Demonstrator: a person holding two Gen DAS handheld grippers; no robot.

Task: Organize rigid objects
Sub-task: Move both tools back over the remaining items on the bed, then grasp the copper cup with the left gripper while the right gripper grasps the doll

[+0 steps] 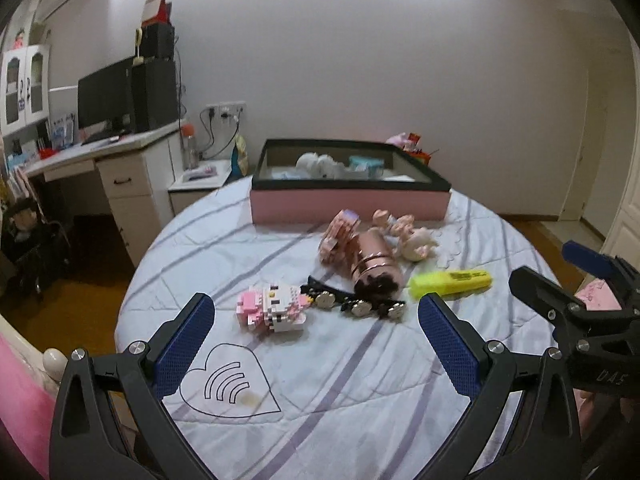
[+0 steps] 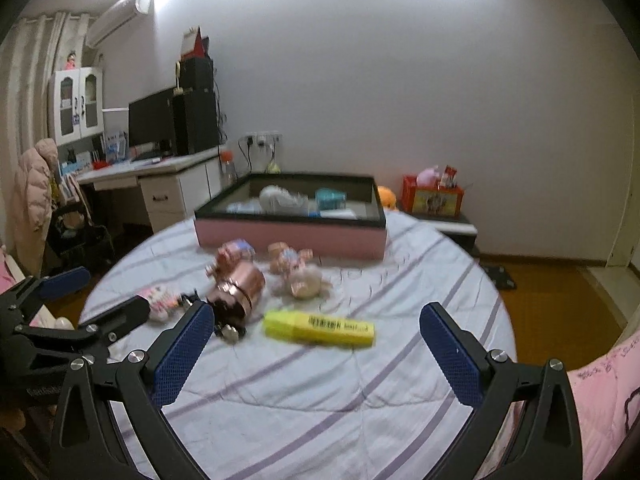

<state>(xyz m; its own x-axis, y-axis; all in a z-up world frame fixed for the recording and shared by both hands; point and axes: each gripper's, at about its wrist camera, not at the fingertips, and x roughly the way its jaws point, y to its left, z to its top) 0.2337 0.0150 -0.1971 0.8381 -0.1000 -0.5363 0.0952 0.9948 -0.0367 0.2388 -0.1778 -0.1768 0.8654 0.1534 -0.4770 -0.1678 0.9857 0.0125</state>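
Since neither tool holds anything, the scene reads as a sorting job with the next pick not yet begun.

Left gripper [image 1: 316, 322]: jaws spread wide and empty, hanging above the bedspread and aimed at the brick-built toy, likely because that piece lies nearest.

Right gripper [image 2: 316, 330]: jaws also spread wide and empty, framing the highlighter from the near side; it shows at the right edge of the left wrist view, so the two tools sit side by side.

Bedspread [image 1: 340, 380]: striped quilt over a rounded surface, serving as the work area; a heart outline is printed on the near part.

Brick-built toy [image 1: 276, 304]: pink and white, on its own at the near left of the pile.

Hair clips [image 1: 352, 300]: dark clips with round studs, just beside the toy.

Highlighter [image 2: 320, 328]: yellow, lying flat on its side, apart from the cluster, an easy long shape to grasp across.

Copper cylinder [image 1: 374, 262]: lying on its side, touching the small pink figures [image 1: 404, 234] behind it.

Pink box [image 1: 348, 204]: open, black-rimmed, at the far edge, already holding a few items, so probably the destination.
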